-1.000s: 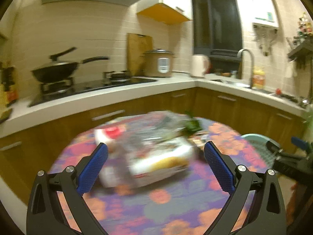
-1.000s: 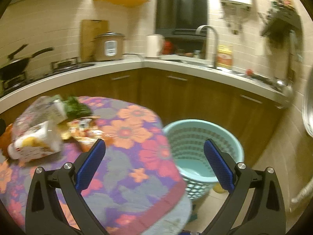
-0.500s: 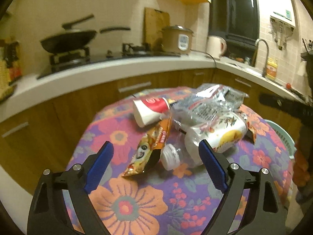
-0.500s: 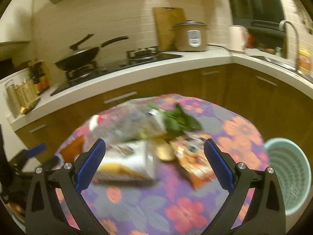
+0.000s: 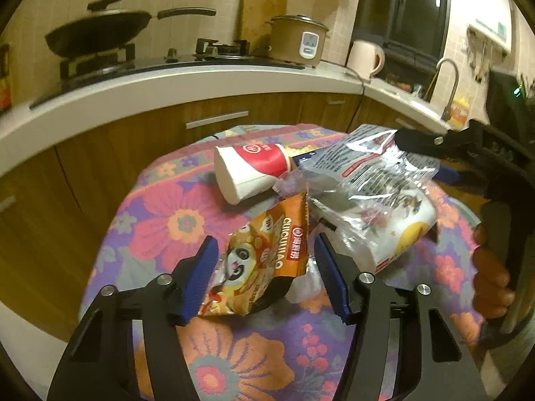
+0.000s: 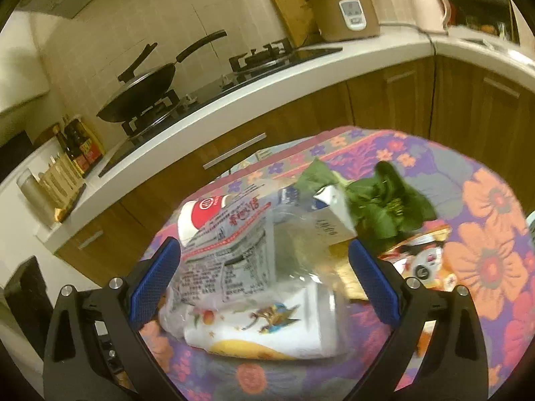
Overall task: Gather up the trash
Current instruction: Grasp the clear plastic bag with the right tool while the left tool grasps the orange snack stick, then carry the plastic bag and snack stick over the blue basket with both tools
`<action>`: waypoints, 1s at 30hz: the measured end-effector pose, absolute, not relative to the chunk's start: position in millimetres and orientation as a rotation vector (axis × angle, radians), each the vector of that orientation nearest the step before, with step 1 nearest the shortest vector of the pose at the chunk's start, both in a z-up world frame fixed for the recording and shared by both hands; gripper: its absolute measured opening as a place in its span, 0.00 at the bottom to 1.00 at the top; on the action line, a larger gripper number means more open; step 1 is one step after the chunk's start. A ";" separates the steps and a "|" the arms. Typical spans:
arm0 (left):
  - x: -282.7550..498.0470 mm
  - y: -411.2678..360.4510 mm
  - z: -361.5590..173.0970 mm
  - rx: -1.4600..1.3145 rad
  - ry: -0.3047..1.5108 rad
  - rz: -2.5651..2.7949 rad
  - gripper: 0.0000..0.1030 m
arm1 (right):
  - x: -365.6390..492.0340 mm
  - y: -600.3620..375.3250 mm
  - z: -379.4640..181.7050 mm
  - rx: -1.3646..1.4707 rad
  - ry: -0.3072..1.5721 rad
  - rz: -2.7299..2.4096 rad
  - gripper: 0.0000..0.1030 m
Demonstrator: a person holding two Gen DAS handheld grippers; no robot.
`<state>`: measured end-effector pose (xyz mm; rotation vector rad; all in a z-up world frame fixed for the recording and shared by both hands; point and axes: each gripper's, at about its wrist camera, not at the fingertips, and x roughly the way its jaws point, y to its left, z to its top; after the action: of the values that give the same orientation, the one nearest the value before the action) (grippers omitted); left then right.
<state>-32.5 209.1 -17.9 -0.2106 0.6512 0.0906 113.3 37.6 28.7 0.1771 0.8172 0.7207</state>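
Observation:
A heap of trash lies on the flowered round table (image 5: 160, 220). In the left wrist view my left gripper (image 5: 267, 277) is open, its jaws on either side of an orange snack packet (image 5: 264, 260). Behind it lie a red-and-white paper cup (image 5: 250, 170), a crinkled clear wrapper (image 5: 367, 173) and a white plastic bottle (image 5: 394, 234). In the right wrist view my right gripper (image 6: 264, 284) is open around the clear wrapper (image 6: 234, 257) and the white bottle (image 6: 267, 327). Green leaves (image 6: 378, 207) and a small carton (image 6: 334, 214) lie behind. The right gripper also shows in the left wrist view (image 5: 434, 157).
A kitchen counter (image 5: 167, 83) curves behind the table with a wok (image 5: 97, 33), a rice cooker (image 5: 297, 41), a kettle (image 5: 366, 58) and a sink tap (image 5: 446, 80). Another orange packet (image 6: 424, 260) lies right of the bottle. Wooden cabinets (image 6: 468, 100) stand close behind.
Both grippers have moved in close to the trash heap. The left now straddles the orange packet and its jaws have narrowed. The right swung from the basket to the wrapper and bottle.

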 end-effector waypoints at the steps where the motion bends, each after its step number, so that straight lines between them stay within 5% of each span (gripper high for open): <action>1: -32.9 209.9 -17.9 -0.223 0.648 0.083 0.49 | 114.0 38.8 27.5 0.178 0.825 0.720 0.89; 6: -29.4 208.0 -22.9 -0.242 0.678 0.069 0.27 | 116.3 42.2 20.6 0.164 0.862 0.728 0.58; 8: -29.2 205.8 -24.9 -0.241 0.686 0.064 0.16 | 115.6 41.3 19.4 0.163 0.868 0.738 0.35; 11: -31.2 203.0 -24.1 -0.236 0.688 0.075 0.09 | 112.2 37.5 21.7 0.165 0.857 0.747 0.25; 17: -40.7 197.5 -9.0 -0.221 0.639 0.096 0.02 | 97.9 26.9 36.6 0.178 0.796 0.762 0.16; 30: -46.2 144.8 37.9 -0.151 0.545 0.042 0.02 | 85.1 -40.8 72.8 0.261 0.675 0.742 0.15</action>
<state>-46.2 144.8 37.9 -0.1513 0.5453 0.0415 85.1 -40.8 72.8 0.2611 0.6753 0.7419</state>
